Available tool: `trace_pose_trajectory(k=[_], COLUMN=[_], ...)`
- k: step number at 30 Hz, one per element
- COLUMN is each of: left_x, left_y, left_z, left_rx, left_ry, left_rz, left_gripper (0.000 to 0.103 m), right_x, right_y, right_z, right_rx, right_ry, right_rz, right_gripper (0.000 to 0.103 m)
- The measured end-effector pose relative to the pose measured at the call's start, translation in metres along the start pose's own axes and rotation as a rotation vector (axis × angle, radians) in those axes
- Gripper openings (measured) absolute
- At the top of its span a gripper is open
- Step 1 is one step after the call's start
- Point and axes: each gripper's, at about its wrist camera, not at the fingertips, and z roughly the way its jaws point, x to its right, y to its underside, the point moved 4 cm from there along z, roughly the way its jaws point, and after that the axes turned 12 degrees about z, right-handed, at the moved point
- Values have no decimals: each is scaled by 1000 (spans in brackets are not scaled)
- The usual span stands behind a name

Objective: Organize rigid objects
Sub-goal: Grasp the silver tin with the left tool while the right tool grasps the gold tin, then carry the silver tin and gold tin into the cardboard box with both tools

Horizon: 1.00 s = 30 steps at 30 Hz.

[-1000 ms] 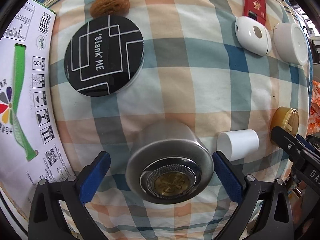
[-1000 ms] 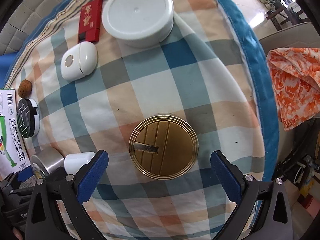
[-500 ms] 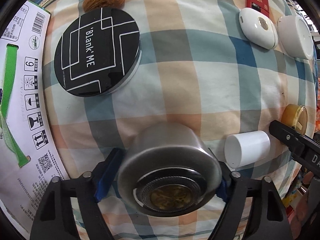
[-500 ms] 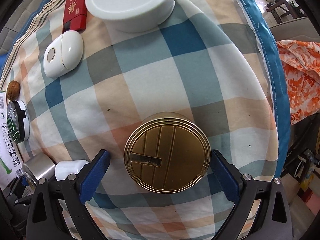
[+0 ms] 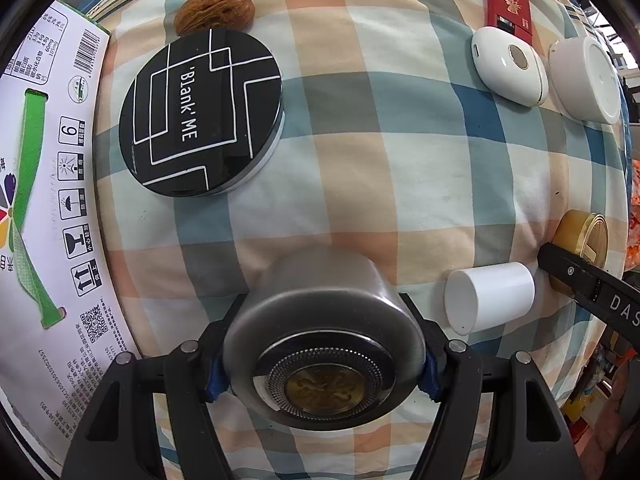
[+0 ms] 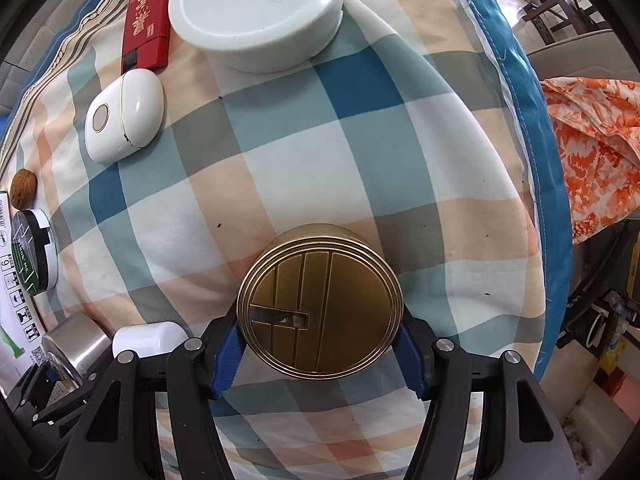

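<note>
Two claws closing: my left claw (image 5: pixel 322 354) squeezes the round silver steel tin (image 5: pixel 320 336), my right claw (image 6: pixel 318 350) clamps the round gold tin (image 6: pixel 320 304).

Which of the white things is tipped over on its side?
The small white cup beside the silver tin. The white round box sits flat; the white oval case lies flat.

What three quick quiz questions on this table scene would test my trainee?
1. True or false: the walnut lies beside the black round case.
2. What sits between the right tongs? A) gold tin B) red box C) white cap
3. Fill in: the left tongs are closing around the ____ can.

Key: 1 true; 2 A; 3 steel.
</note>
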Motion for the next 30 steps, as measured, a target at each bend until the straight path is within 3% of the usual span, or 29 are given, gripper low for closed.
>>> trace_pose_trajectory(k=[5,15,30], left_x=[4,9,2], left_y=[5,14,58], left_z=[-5,-45,-168], left_rx=[24,89,327], left_ry=[-19,-40,5], left_rz=[8,35,42], left_gripper=[69,69,69], right_x=[0,5,-7], right_y=[1,38,84], right_z=[-8,-44,-134], right_rx=[12,76,186], right_ry=[-5,-43,-156], right_rz=[-12,-74,-178], right_gripper=[67,67,67])
